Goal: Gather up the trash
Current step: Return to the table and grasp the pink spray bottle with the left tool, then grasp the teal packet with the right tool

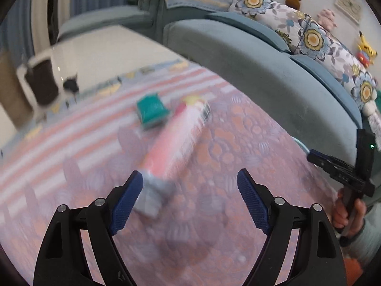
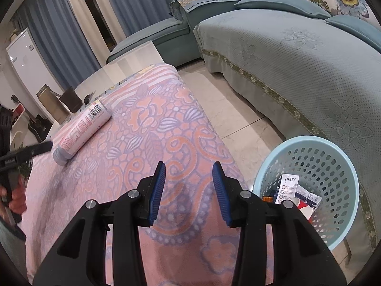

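A pink tube with a grey cap [image 1: 173,147] lies on the pink patterned cloth [image 1: 226,143], blurred in the left wrist view; it also shows in the right wrist view [image 2: 82,130]. A teal packet [image 1: 152,110] lies just beyond it. My left gripper [image 1: 190,183] is open, its left pad close to the tube's cap. My right gripper [image 2: 188,174] is open and empty above the cloth [image 2: 154,124]. A light blue mesh basket [image 2: 343,166] stands on the floor to its right with several wrappers inside.
A teal sofa [image 2: 297,59] with floral cushions [image 1: 314,38] runs along the right. A dark cup [image 2: 70,99] and a metal flask [image 2: 51,104] stand at the table's far end. Beige tile floor [image 2: 238,112] lies between table and sofa.
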`<control>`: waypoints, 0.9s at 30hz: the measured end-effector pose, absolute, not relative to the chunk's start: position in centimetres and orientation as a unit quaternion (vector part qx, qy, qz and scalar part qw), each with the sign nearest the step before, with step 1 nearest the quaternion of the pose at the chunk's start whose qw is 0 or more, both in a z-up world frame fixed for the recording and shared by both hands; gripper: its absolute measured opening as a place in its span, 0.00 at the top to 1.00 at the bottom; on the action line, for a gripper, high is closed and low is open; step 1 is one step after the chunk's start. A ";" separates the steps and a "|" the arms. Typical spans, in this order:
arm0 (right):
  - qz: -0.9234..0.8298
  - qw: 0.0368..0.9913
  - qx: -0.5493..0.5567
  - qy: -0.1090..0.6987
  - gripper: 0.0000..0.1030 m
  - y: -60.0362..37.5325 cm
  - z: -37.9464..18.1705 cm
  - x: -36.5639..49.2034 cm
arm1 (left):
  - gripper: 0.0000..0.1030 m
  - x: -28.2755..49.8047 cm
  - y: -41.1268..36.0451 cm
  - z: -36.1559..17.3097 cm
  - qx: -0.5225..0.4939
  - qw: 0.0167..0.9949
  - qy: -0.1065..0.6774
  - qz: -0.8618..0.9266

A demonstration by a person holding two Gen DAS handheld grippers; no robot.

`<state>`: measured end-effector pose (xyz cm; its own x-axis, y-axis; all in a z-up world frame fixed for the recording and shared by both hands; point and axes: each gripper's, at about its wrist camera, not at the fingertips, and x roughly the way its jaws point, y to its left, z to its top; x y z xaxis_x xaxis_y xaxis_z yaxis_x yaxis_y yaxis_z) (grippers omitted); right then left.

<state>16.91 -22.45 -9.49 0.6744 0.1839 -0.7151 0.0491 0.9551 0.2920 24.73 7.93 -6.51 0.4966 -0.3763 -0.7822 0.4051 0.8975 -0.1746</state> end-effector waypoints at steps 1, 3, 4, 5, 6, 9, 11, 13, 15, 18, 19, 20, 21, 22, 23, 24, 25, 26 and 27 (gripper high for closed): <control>0.037 0.904 0.143 0.402 0.63 -22.4 -9.5 16.9 | 0.21 25.5 7.8 -6.7 0.022 0.863 0.453 -0.223; 0.039 0.904 0.136 0.403 0.63 -22.0 -9.5 16.9 | 0.21 27.4 7.3 -7.3 0.034 0.862 0.459 -0.212; 0.041 0.905 0.132 0.403 0.63 -21.9 -9.4 16.9 | 0.22 28.3 7.0 -7.7 0.037 0.858 0.466 -0.212; 0.042 0.905 0.129 0.404 0.63 -21.7 -9.4 17.0 | 0.23 28.9 6.6 -8.2 0.043 0.854 0.473 -0.210; 0.046 0.904 0.124 0.407 0.63 -21.5 -9.2 17.1 | 0.25 29.7 6.0 -8.9 0.052 0.850 0.482 -0.207; 0.075 0.904 0.110 0.407 0.63 -20.0 -8.2 18.2 | 0.32 30.3 5.0 -10.1 0.063 0.844 0.492 -0.204; 0.093 0.906 0.095 0.401 0.59 -18.5 -7.0 19.5 | 0.32 30.1 4.7 -10.2 0.057 0.846 0.491 -0.200; 0.118 0.908 0.081 0.394 0.59 -16.6 -5.5 21.3 | 0.41 30.0 4.5 -10.2 0.054 0.850 0.489 -0.191; 0.137 0.911 0.068 0.382 0.59 -14.5 -4.0 23.0 | 0.47 29.5 4.5 -10.1 0.059 0.853 0.487 -0.179; 0.162 0.911 0.056 0.375 0.55 -11.6 -2.8 25.4 | 0.53 28.3 5.1 -9.9 0.044 0.856 0.487 -0.165; 0.168 0.909 0.057 0.376 0.55 -10.9 -2.6 26.1 | 0.53 27.6 5.7 -9.8 0.029 0.858 0.488 -0.155; 0.175 0.908 0.059 0.377 0.55 -10.3 -2.6 26.6 | 0.54 27.0 6.3 -9.7 0.016 0.860 0.488 -0.148; 0.182 0.905 0.061 0.380 0.55 -9.4 -2.7 27.4 | 0.54 25.9 7.4 -9.5 -0.006 0.864 0.486 -0.135; 0.186 0.903 0.060 0.383 0.55 -8.8 -2.9 27.9 | 0.54 25.1 8.3 -9.4 -0.023 0.866 0.483 -0.126; 0.191 0.900 0.058 0.387 0.55 -7.9 -3.2 28.5 | 0.54 24.4 9.3 -9.4 -0.043 0.867 0.482 -0.117; 0.196 0.897 0.057 0.393 0.55 -6.9 -3.6 29.3 | 0.54 23.6 10.3 -9.3 -0.065 0.868 0.480 -0.110; 0.200 0.893 0.054 0.398 0.55 -6.0 -4.0 29.9 | 0.54 22.5 11.6 -9.2 -0.092 0.868 0.478 -0.103; 0.204 0.890 0.051 0.405 0.55 -4.9 -4.4 30.8 | 0.53 21.4 12.8 -9.2 -0.115 0.867 0.474 -0.097; 0.206 0.887 0.050 0.410 0.55 -4.1 -4.8 31.5 | 0.53 20.7 13.4 -9.2 -0.127 0.868 0.472 -0.094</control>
